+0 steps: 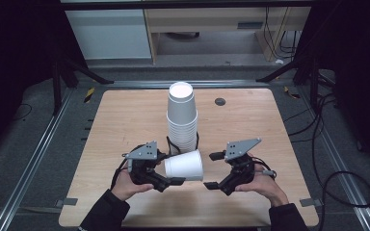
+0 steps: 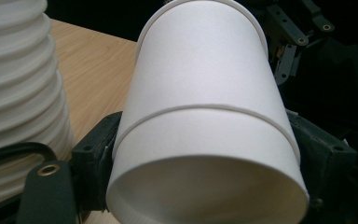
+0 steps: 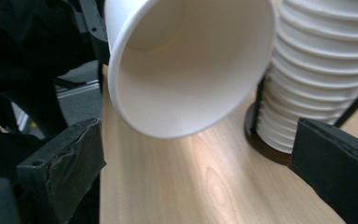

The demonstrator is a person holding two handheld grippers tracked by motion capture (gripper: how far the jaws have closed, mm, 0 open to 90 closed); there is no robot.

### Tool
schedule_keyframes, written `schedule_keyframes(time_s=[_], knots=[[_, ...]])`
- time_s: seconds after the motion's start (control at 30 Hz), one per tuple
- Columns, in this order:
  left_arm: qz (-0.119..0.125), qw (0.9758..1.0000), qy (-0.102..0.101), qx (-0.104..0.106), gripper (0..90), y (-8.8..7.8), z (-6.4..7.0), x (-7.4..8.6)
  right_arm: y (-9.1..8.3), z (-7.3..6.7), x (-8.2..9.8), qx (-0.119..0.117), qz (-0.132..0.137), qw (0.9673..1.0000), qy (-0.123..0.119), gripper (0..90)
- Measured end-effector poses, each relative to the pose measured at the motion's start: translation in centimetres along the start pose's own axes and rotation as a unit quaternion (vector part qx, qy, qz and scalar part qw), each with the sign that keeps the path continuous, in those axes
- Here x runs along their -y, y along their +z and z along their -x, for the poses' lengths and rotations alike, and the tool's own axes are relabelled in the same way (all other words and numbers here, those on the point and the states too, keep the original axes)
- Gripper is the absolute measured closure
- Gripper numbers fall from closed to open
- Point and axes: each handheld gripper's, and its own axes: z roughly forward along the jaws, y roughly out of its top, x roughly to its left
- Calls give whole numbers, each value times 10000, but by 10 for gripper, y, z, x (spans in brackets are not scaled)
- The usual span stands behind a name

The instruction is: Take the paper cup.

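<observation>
White paper cup (image 2: pixel 200 116) lay sideways, clamped in left tool (image 1: pixel 166 179), above light wooden worktop (image 1: pixel 125 125) | right tool (image 1: pixel 213 170) spread open, facing its mouth | tall white cup stack (image 1: pixel 182 118) just behind.

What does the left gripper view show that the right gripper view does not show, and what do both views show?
The left gripper view alone shows the white paper cup from outside: a second cup's rim ridge crosses its wall, and the left gripper has its jaws pressed on both sides of it. The right gripper view alone shows that cup's hollow inside, the dark round base beneath the stack, and the right gripper with jaws wide apart, holding nothing. Both views share the cup, the tall stack of white paper cups and the light wooden table.
</observation>
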Motion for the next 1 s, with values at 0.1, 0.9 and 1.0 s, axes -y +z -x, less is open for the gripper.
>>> schedule_keyframes(time_s=[0.1, 0.9, 1.0], knots=[[-19, 10000, 18, 41, 205, 3, 1, 0, 4, -1, 3, -128, 17, 9999, 50, 30], [-7, 9988, 178, 447, 205, 17, 10, 0, 19, -6, 5, -535, 63, 9985, 42, 48], [-13, 9987, 185, 468, 205, 19, 11, 0, 22, -7, 5, -583, 62, 9983, 39, 51]])
